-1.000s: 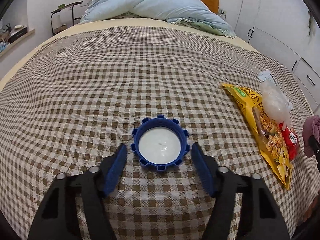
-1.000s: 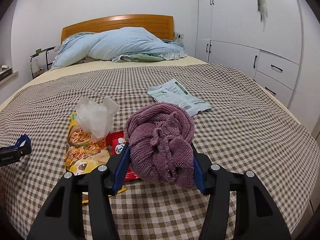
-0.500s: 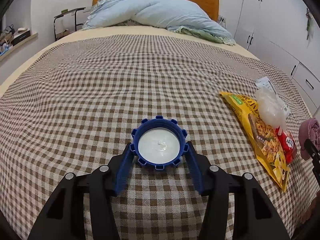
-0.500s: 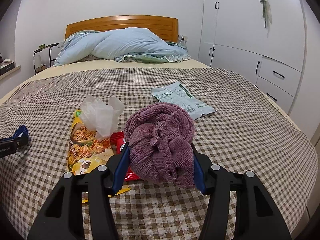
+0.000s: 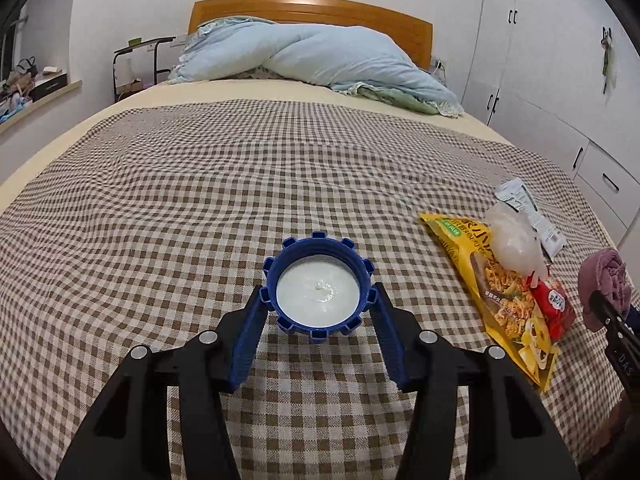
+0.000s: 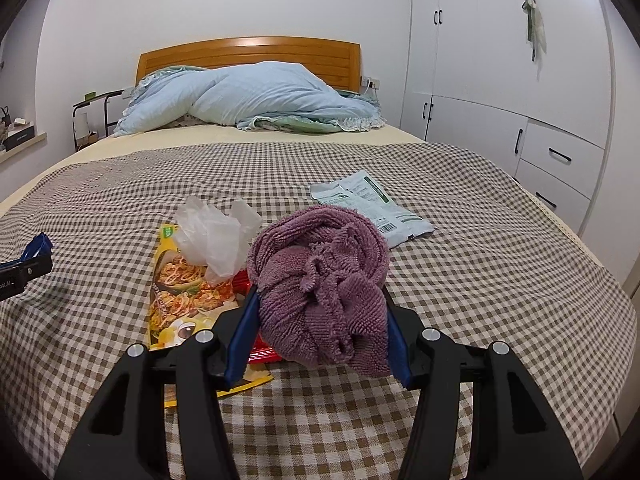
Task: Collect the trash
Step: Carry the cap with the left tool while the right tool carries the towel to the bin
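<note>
A blue ridged jar lid (image 5: 318,290) with a white inside sits between the blue pads of my left gripper (image 5: 318,304), which is shut on it just above the checked bedspread (image 5: 200,208). My right gripper (image 6: 320,316) is shut on a bunched purple towel (image 6: 320,280). Between the two grippers lie a yellow snack bag (image 6: 180,284), crumpled clear plastic (image 6: 216,236) and a red packet (image 6: 242,280). A white-and-green packet (image 6: 372,204) lies flat beyond the towel. The same litter shows at the right of the left wrist view, with the yellow snack bag (image 5: 500,292) nearest.
A pale blue quilt (image 6: 248,100) is heaped at the wooden headboard (image 6: 248,50). White wardrobe doors and drawers (image 6: 552,152) run along the right side of the bed. A small black-framed stand (image 5: 136,64) and a cluttered ledge (image 5: 36,88) are at the back left.
The left jaws stood wide either side of the lid, then closed onto it. The lid now rides up with the gripper. The right gripper and its towel have stayed put.
</note>
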Motion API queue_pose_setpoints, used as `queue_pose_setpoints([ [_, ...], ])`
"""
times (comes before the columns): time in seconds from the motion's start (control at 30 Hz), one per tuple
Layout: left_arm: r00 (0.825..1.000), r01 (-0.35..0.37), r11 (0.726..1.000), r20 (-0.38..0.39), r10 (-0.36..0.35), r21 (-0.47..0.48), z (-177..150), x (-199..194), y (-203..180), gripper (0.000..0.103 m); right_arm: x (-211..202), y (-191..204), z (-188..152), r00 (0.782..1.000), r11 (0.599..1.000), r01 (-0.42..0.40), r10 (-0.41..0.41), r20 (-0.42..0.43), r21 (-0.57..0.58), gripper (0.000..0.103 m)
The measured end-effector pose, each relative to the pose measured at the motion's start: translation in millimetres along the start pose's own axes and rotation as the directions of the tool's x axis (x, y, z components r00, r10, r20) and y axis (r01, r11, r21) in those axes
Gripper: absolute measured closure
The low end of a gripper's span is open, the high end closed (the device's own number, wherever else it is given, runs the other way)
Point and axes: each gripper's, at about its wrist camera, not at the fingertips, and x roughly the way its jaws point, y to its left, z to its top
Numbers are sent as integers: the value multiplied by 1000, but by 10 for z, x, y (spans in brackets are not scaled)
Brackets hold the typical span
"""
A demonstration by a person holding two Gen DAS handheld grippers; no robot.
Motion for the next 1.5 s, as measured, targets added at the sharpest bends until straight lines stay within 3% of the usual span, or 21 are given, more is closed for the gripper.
queue_pose_setpoints([
  [0.9, 993, 78, 997, 91, -79, 12, -97, -708, -145, 53, -411, 55, -75, 997, 997, -70, 71, 25, -33, 49],
  [1.07, 991, 65, 996, 110, -71, 57, -209, -856, -223, 53, -533, 28, -119, 996, 996, -81, 83, 33, -36, 49],
  [1.5, 978, 140, 983, 141, -157, 121, -599, -1235, -473, 53, -857, -150, -506, 995, 995, -100, 100, 3, -4, 49],
])
